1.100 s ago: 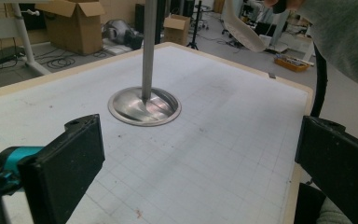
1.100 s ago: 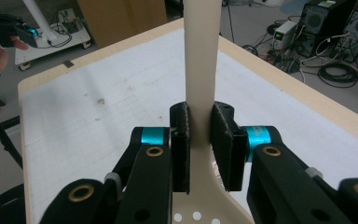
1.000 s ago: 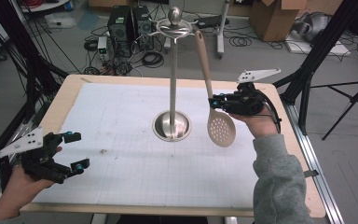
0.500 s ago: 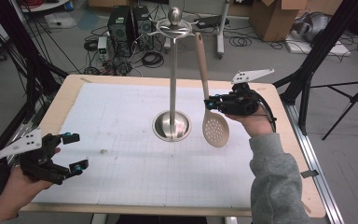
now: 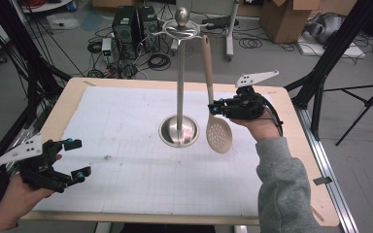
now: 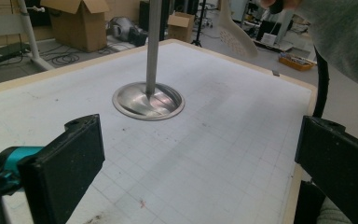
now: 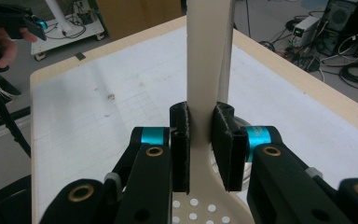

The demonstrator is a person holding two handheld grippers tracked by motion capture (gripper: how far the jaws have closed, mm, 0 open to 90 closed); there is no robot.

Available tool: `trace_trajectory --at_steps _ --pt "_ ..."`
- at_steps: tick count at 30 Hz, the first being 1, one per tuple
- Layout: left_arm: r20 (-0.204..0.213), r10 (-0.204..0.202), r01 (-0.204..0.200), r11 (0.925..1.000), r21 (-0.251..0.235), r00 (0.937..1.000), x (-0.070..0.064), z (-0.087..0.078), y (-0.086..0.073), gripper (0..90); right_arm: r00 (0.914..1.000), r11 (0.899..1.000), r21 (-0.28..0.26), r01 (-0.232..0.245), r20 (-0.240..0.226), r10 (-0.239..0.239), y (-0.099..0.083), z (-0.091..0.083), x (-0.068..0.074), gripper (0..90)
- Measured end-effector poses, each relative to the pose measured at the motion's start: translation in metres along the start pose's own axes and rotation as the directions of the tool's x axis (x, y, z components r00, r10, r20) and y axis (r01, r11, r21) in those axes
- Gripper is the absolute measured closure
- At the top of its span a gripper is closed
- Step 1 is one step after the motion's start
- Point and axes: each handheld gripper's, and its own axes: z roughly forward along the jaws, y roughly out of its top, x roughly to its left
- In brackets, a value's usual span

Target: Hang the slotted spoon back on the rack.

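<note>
A beige slotted spoon [image 5: 218, 133] hangs upright beside the steel stand's pole [image 5: 180, 77], its handle top [image 5: 205, 41] near the hooks under the stand's knob. My right gripper [image 5: 212, 108] is shut on the spoon's neck; in the right gripper view both pads [image 7: 182, 140] press the handle [image 7: 208, 56] just above the perforated bowl [image 7: 200, 210]. The stand's round base [image 5: 178, 131] rests mid-table. My left gripper [image 5: 76, 158] is open near the front left corner, nothing between its jaws. In the left gripper view, the base [image 6: 148, 100] and the spoon bowl [image 6: 235, 35] lie ahead.
The white gridded mat [image 5: 126, 145] covers a wooden table [image 5: 73, 94]. A small speck [image 5: 108, 157] lies on the mat left of centre. Cables, computer boxes [image 5: 126, 22] and cardboard boxes [image 5: 284, 17] sit on the floor beyond; black tripod legs [image 5: 330, 63] stand at right.
The right gripper has carried the spoon slightly left and up, closer to the stand's pole, the handle top nearing the hooks. The left gripper has stayed open and drifted slightly toward the front.
</note>
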Motion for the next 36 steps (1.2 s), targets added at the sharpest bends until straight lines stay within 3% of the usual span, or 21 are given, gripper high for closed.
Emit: trace_trajectory --at_steps 17,36 --pt "-0.015 -0.003 0.003 1.0 0.007 0.9999 -0.002 -0.005 -0.003 1.8 0.9974 0.999 0.03 0.02 0.069 -0.022 0.009 0.017 0.0 77.5" --pt "-0.052 -0.013 0.014 0.9998 0.012 0.9986 0.002 -0.015 -0.007 1.8 0.9974 0.999 0.037 0.018 0.069 -0.021 0.02 0.041 0.002 77.2"
